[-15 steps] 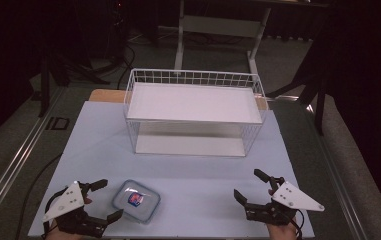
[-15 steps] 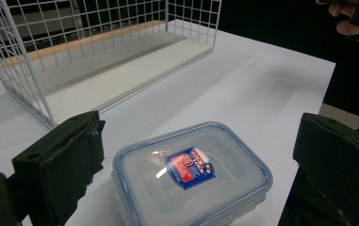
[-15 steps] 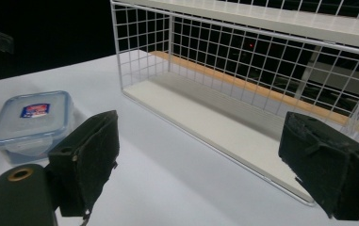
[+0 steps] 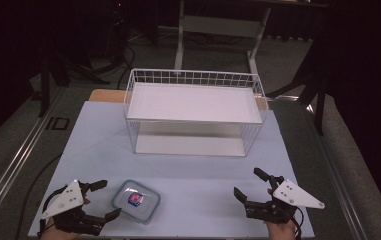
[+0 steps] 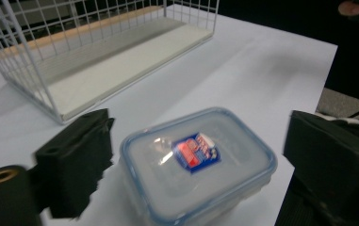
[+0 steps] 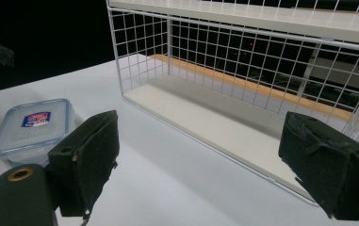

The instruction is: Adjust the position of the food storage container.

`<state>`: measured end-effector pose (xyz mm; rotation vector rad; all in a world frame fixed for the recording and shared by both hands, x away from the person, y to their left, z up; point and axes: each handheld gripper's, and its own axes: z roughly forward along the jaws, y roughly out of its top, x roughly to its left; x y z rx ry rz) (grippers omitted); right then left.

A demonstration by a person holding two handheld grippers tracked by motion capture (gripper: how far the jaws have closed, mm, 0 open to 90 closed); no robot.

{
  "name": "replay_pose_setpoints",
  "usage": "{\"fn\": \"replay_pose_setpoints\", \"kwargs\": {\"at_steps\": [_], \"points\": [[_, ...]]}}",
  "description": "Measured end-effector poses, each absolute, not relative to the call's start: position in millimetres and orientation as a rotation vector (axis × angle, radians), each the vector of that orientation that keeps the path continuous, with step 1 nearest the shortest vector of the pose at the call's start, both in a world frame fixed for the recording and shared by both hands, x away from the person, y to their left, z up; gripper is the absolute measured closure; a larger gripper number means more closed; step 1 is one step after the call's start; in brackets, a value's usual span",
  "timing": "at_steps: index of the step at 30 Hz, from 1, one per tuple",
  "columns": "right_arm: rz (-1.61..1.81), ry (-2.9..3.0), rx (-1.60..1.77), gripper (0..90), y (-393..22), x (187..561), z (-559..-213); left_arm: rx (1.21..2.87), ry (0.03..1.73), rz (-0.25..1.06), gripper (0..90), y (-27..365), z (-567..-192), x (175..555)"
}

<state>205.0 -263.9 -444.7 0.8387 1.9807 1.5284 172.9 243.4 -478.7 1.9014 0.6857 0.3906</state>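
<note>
High view. 1 pale blue-white table sheet (image 4: 188, 165), matte and flat. 1 white wire rack (image 4: 194, 112) with 2 solid shelves stands at the far middle, both shelves bare. 1 clear plastic food container (image 4: 136, 200), rounded rectangle, blue-edged lid with a red-and-blue label, lies flat near the front edge. The left gripper (image 4: 100, 200) sits just beside it, jaws spread wide with nothing between them. The right gripper (image 4: 250, 187) rests well apart at the front right, jaws likewise wide and holding nothing.

Left gripper view. The container (image 5: 198, 162) lies between the 2 black, felt-like pads (image 5: 76, 160), glossy lid up; neither pad appears to press on it. The rack (image 5: 97, 61) stands beyond.

Right gripper view. The rack (image 6: 243, 94) shows a thin white grid and smooth cream shelves. The container (image 6: 32, 126) sits far off at the left.

Progress, as judged: pick-up not yet made. Remaining: close on the container, lift it, and probably set it on a rack shelf.
</note>
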Motion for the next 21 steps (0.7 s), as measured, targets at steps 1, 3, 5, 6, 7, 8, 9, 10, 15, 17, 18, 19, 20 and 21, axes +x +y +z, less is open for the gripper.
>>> {"fn": "replay_pose_setpoints", "kwargs": {"at_steps": [1, 3, 5, 6, 7, 8, 9, 10, 15, 17, 18, 19, 20, 21], "points": [[1.532, 1.978, 0.851, 12.8, -264.3, 205.4, -445.0, 1.918, 0.694, 0.390, 17.4, 245.1, -481.2, 173.1], [1.544, 1.980, 0.870, 12.9, -264.8, 206.8, -445.6, 1.950, 0.704, 0.377, 28.9, 248.9, -487.4, 173.2], [1.546, 1.984, 0.880, 12.9, -264.6, 207.9, -446.4, 1.989, 0.723, 0.356, 46.5, 255.9, -496.0, 173.1], [1.547, 1.982, 0.881, 12.9, -264.3, 207.9, -446.6, 1.989, 0.723, 0.356, 50.4, 255.9, -496.0, 173.1], [1.548, 1.983, 0.878, 12.9, -264.2, 208.0, -446.7, 2.009, 0.737, 0.348, 55.8, 261.3, -500.0, 173.9], [1.548, 1.986, 0.879, 13.0, -263.9, 208.0, -446.7, 2.009, 0.737, 0.348, 59.4, 261.3, -500.0, 173.9], [1.544, 1.987, 0.879, 13.0, -263.8, 208.1, -446.7, 2.016, 0.745, 0.362, 64.7, 263.8, -501.5, 173.9], [1.544, 1.988, 0.878, 13.0, -263.7, 208.3, -446.8, 2.027, 0.758, 0.353, 69.3, 269.1, -503.6, 174.6], [1.549, 1.988, 0.889, 13.1, -264.3, 208.9, -447.4, 2.089, 0.747, 0.330, 89.1, 273.8, -510.3, 172.9], [1.552, 1.989, 0.895, 13.1, -264.8, 209.9, -447.8, 2.128, 0.747, 0.327, 90.0, 272.0, -515.9, 172.4], [1.555, 1.991, 0.902, 13.1, -264.9, 210.2, -448.0, 2.138, 0.754, 0.317, 90.0, 271.5, -518.5, 173.2], [1.558, 1.992, 0.905, 13.2, -264.8, 210.6, -448.2, 2.150, 0.776, 0.308, 90.0, 271.3, -522.6, 176.3], [1.558, 1.994, 0.906, 13.2, -264.7, 210.9, -448.4, 2.150, 0.776, 0.308, 90.0, 271.3, -522.6, 176.3], [1.555, 1.996, 0.905, 13.2, -264.6, 211.1, -448.6, 2.158, 0.783, 0.315, 90.0, 271.7, -524.1, 178.0]]}}
